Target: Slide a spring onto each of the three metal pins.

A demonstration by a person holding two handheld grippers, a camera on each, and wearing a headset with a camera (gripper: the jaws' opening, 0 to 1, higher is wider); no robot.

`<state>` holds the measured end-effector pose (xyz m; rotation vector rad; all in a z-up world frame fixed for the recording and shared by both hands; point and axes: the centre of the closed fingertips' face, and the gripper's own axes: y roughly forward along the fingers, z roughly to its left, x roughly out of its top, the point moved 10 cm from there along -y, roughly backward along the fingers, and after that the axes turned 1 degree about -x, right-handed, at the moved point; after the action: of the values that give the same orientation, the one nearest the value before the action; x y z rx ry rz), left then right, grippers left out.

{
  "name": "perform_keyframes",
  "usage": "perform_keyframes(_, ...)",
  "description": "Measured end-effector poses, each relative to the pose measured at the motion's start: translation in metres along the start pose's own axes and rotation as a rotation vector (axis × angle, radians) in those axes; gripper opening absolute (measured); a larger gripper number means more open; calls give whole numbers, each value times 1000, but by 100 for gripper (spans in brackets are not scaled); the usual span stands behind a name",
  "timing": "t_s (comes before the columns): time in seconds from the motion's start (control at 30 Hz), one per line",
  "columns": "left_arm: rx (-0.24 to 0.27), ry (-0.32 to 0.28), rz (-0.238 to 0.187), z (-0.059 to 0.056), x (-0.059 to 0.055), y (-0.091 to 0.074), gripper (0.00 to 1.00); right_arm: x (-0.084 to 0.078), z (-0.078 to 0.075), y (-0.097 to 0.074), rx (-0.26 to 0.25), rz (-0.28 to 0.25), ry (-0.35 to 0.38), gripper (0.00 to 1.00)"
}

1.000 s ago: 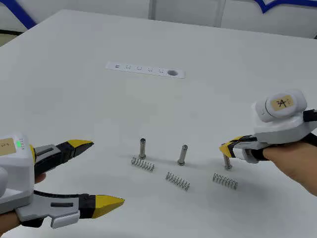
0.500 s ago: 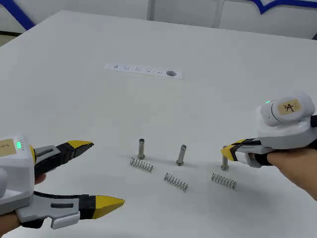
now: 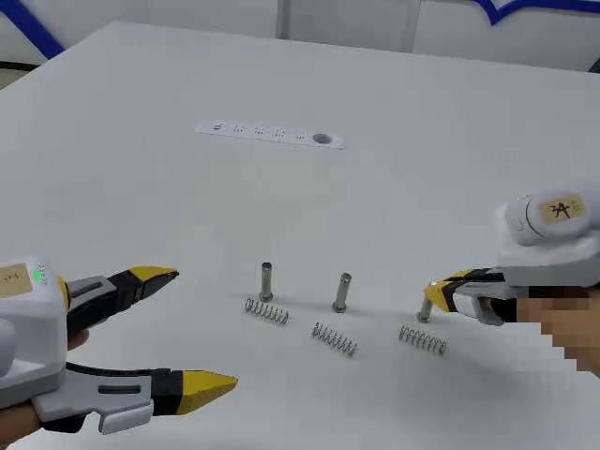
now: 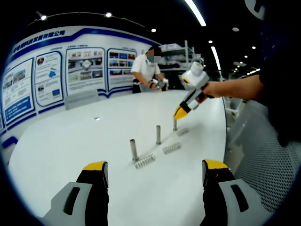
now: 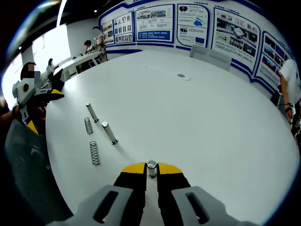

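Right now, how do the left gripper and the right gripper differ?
The left gripper is wide open and holds nothing; the right gripper is shut on the right-end pin. The left gripper sits apart from the parts, touching none; the right gripper is down at the table, just behind a loose spring. Both have yellow tips.

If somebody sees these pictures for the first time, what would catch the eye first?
Three metal pins stand upright in a row on the white table, each with a spring lying in front. The right gripper is shut on the rightmost pin, while the left gripper hangs open at lower left.
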<state>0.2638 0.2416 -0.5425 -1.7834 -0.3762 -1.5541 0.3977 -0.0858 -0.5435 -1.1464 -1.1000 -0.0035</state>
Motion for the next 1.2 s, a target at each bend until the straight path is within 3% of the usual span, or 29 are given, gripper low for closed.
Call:
perform_keyframes(0.5,8,2,3,0,2,-2,84,-1,2,-2,17,-11,-20,10)
perform_keyframes(0.77,9,0,5,0,1,-2,84,-2,1,-12,12,-33,-27,11)
perform_keyframes(1.03,3,2,0,1,2,-1,83,-12,2,-17,18,-16,-36,12)
perform_keyframes(1.2,-2,-1,-1,0,0,0,83,-21,8,-16,50,12,-59,12)
